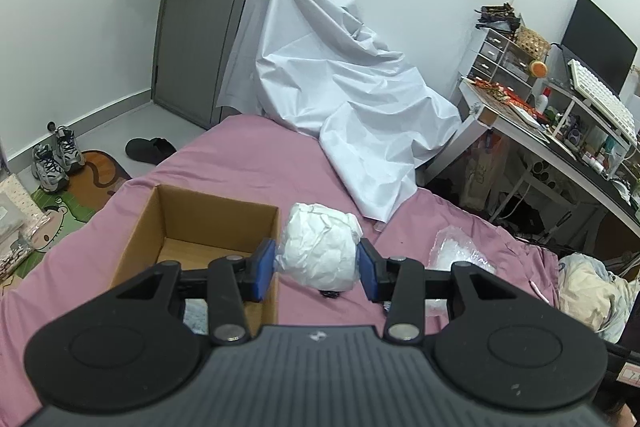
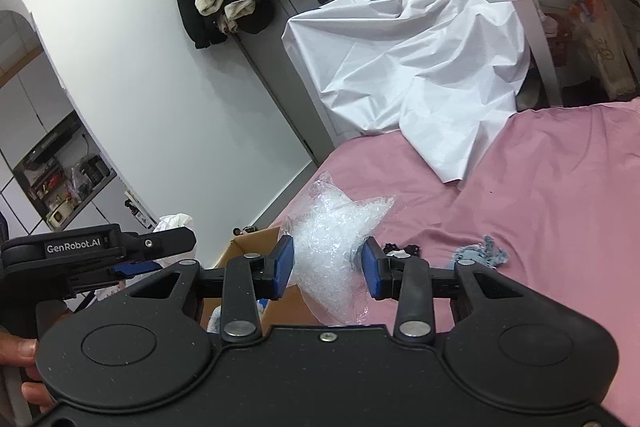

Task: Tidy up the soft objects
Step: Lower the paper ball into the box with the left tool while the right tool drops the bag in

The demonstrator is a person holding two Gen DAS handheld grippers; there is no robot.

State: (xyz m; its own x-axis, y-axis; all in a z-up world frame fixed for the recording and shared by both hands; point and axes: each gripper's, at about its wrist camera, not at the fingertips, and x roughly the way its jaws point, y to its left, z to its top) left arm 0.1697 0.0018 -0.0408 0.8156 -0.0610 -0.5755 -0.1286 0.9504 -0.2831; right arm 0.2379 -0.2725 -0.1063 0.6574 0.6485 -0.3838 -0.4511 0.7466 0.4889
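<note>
The crumpled white paper wad (image 1: 320,251) looks matt and creased. The clear plastic bubble-wrap bag (image 2: 336,255) is glossy and pebbled. The brown cardboard box (image 1: 192,227) is matt; at one o'clock, smooth pink cotton bedsheet (image 1: 248,163).

Even, bright indoor light, soft shadows, sharp focus, fisheye-bent edges.

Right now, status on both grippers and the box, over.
Left gripper shut on white paper wad, beside cardboard box. Right gripper shut on clear plastic bag. Box open, path clear.
</note>
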